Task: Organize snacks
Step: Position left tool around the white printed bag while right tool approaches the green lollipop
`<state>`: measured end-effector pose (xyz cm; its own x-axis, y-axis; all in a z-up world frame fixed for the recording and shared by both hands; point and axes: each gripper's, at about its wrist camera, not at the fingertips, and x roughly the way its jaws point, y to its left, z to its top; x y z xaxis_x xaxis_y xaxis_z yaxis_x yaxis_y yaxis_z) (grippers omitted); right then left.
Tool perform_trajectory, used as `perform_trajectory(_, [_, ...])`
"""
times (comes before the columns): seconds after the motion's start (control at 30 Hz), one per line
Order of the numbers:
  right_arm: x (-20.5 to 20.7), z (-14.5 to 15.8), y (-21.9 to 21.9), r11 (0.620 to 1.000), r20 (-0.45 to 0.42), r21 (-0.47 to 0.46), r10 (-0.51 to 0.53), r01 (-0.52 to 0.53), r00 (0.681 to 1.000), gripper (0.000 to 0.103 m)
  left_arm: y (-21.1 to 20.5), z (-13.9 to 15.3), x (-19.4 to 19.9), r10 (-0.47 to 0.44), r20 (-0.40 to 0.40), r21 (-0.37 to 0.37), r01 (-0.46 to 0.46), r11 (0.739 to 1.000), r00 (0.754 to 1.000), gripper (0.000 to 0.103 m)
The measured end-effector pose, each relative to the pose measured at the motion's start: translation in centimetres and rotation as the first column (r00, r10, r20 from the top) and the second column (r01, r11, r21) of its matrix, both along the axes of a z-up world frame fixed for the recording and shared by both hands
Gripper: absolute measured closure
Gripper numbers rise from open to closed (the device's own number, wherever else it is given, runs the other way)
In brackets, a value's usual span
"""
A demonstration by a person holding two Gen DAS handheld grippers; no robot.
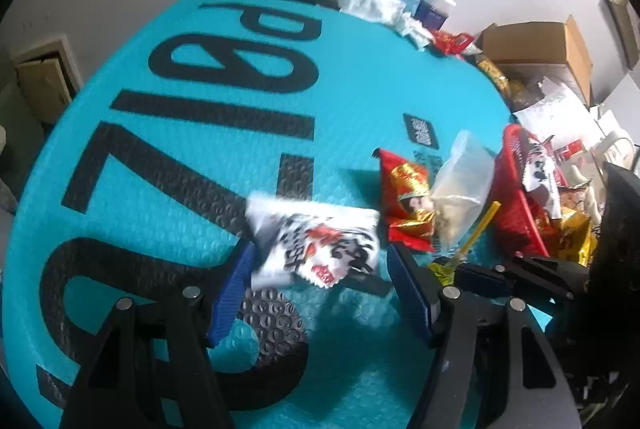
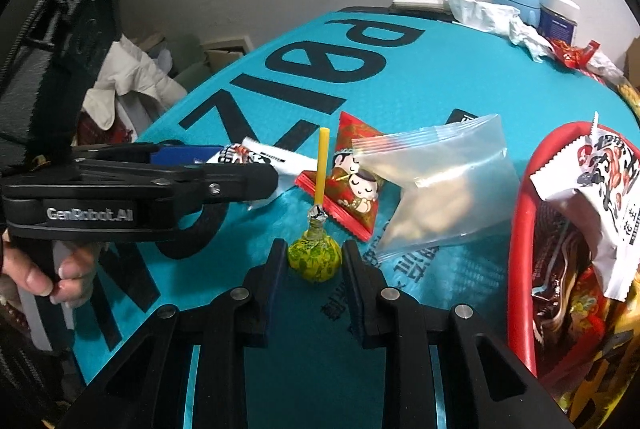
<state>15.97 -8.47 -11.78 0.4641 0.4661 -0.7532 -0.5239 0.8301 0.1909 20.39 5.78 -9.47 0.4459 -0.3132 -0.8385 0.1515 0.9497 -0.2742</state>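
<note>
**Two tools over the snacks**

The left tool (image 1: 320, 269) is wide open around a white pack (image 1: 316, 245), with a finger on each side and nothing gripped. Next come a red pack (image 1: 408, 197) and a clear bag (image 1: 460, 185) on the blue table (image 1: 200, 157). The right tool (image 2: 314, 269) is open around a lollipop (image 2: 315, 255), not quite touching it. A red basket (image 2: 520, 229) of snacks sits at the table's right edge.
</note>
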Motion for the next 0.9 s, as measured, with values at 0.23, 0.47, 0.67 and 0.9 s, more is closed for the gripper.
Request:
perform_trajectory(0.23, [0.0,-0.2,0.1,1.000,-0.004,-0.005,0.003,-0.003,1.000,0.076,-0.1,0.0,0.1,0.000,0.038,-0.003,0.000,1.000,0.999,0.036])
perform_trajectory(0.47, [-0.3,-0.2,0.0,1.000,-0.006,-0.009,-0.003,0.003,1.000,0.076,-0.2,0.6,-1.0,-0.025,0.086,-0.013,0.026,1.000,0.996,0.045])
perform_trajectory(0.67, [-1.5,0.0,-0.4,1.000,-0.008,-0.006,-0.001,0.001,1.000,0.076,0.1,1.1,-3.0,-0.026,0.090,-0.021,0.028,0.999,0.996,0.045])
perform_trajectory(0.9, [-3.9,0.3,-0.7,1.000,-0.005,-0.005,0.009,-0.009,1.000,0.076,0.2,1.1,-6.8,-0.031,0.067,-0.035,0.034,0.999,0.997,0.045])
